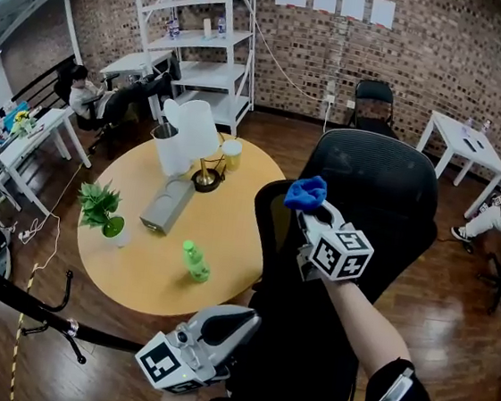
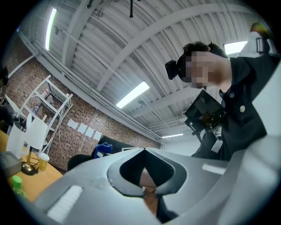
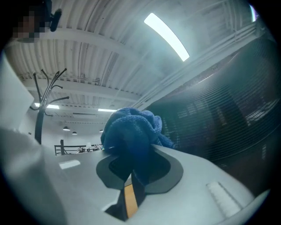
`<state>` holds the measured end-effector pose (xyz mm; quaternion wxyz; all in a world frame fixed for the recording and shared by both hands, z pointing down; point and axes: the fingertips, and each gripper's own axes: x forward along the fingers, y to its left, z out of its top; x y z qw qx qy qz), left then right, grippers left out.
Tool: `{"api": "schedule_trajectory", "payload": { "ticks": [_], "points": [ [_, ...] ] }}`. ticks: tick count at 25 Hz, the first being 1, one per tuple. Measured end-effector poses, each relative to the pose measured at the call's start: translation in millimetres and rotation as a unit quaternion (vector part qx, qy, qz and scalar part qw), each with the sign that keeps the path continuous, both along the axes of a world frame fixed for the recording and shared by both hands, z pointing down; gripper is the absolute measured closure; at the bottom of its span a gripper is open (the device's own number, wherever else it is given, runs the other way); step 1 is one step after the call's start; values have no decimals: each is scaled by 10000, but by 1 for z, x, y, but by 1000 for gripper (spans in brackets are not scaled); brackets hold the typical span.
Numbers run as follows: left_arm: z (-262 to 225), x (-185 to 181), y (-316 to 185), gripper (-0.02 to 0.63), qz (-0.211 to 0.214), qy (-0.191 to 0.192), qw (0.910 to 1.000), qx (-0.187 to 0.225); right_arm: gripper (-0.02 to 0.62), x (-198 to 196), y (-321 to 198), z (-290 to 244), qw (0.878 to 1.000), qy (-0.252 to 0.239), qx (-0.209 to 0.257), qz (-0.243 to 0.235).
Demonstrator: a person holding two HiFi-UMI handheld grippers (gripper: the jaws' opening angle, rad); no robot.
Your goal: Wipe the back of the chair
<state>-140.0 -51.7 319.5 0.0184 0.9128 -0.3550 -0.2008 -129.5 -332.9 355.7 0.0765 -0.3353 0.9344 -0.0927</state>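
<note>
Gripping a crumpled blue microfibre cloth [image 1: 306, 192] in the right gripper [image 1: 312, 209], jaws clenched on its lower folds, most of the bunch bulging out past the tips. Held high at the upper left edge of the back of the black mesh office chair [image 1: 387, 188], cloth end turned toward the mesh.

Same grasp in the right gripper view: the blue cloth [image 3: 131, 132] pinched in the right gripper [image 3: 131, 175]. Just to its right, very near, the dark mesh of the chair back [image 3: 219, 110]. Hard to say whether cloth and mesh touch.

Lower down, holding the left gripper [image 1: 235, 321] just off the near edge of the round pale wooden worktop [image 1: 147, 278], low beside the chair and well apart from the cloth. In the left gripper view, left gripper [image 2: 144, 150] with jaws pressed together tip to tip, grasping nothing. Beyond them, the cloth [image 2: 102, 150] small against the top of the chair back [image 2: 125, 147], with a person in black clothing [image 2: 239, 101] above.

On the worktop:
- near the near edge, a green plastic bottle [image 1: 195, 262]
- at the left edge, a small potted green plant [image 1: 101, 208]
- in the middle, a grey oblong box [image 1: 167, 204]
- toward the far edge, tall white paper shapes [image 1: 186, 138], with a pale cup [image 1: 231, 153] beside them
</note>
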Motion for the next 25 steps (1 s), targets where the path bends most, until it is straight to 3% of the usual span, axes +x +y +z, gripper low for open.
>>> {"api": "schedule_trajectory", "payload": {
  "ticks": [4, 8, 10, 14, 25],
  "points": [
    [2, -3, 4, 601, -114, -21, 9999, -25, 541, -43, 21, 20, 9957, 408, -145, -816],
    [-2, -3, 7, 601, -216, -21, 9998, -25, 541, -71, 39, 28, 9846, 308, -387, -1676],
    [0, -3, 8, 601, -257, -101, 9996, -39, 541, -62, 27, 34, 9864, 166, -593, -1522],
    [-1, -1, 5, 601, -293, -114, 9995, -68, 541, -11, -25, 52, 9932, -13, -1025, -556],
    [5, 38, -9, 601, 175, -258, 9994, -140, 541, 90, -56, 60, 9942, -161, -1020, 298]
  ]
}}
